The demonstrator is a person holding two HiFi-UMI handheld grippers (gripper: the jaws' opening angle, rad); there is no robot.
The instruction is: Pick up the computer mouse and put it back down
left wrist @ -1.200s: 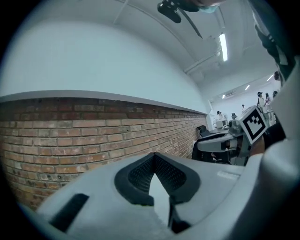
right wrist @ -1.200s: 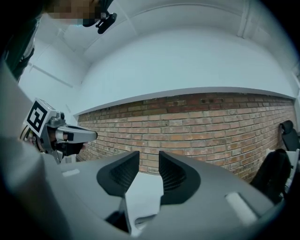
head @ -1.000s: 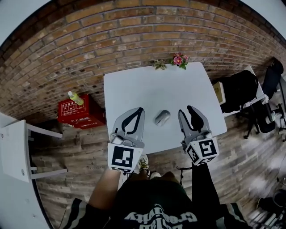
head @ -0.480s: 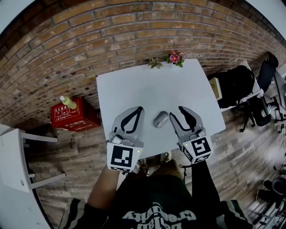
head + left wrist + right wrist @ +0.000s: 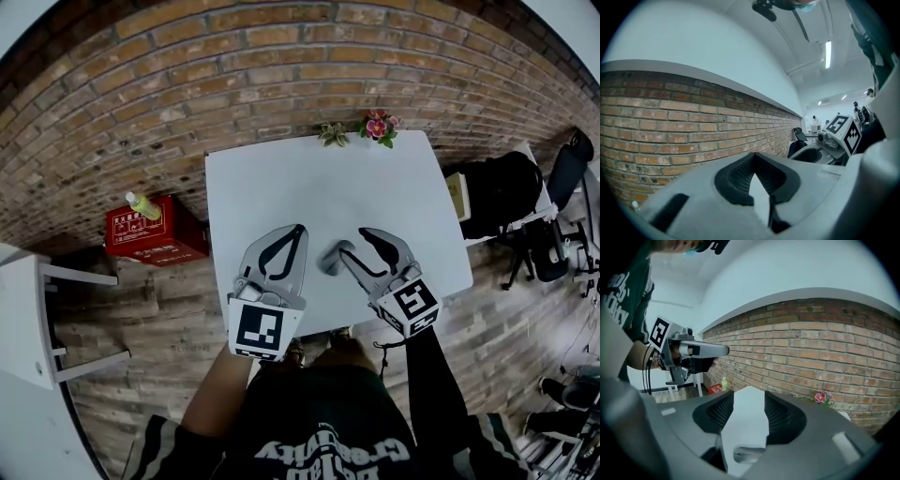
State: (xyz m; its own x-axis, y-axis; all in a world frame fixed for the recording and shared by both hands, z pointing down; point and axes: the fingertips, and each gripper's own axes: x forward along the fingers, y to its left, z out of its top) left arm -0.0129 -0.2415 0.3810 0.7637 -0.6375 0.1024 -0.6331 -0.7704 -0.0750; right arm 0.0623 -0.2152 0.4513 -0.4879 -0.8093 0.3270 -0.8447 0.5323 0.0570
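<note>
Head view shows the computer mouse [image 5: 330, 257] lying flat on the white desk [image 5: 281, 178], not yet lifted, as the right tongs [image 5: 353, 243] open just over it without gripping, and the left tongs [image 5: 296, 231] hover closed and empty alongside.

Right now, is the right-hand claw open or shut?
Open, and opening further: the right gripper's pads stand apart with white table between them; the mouse shows low in the gap, not pinched.
</note>
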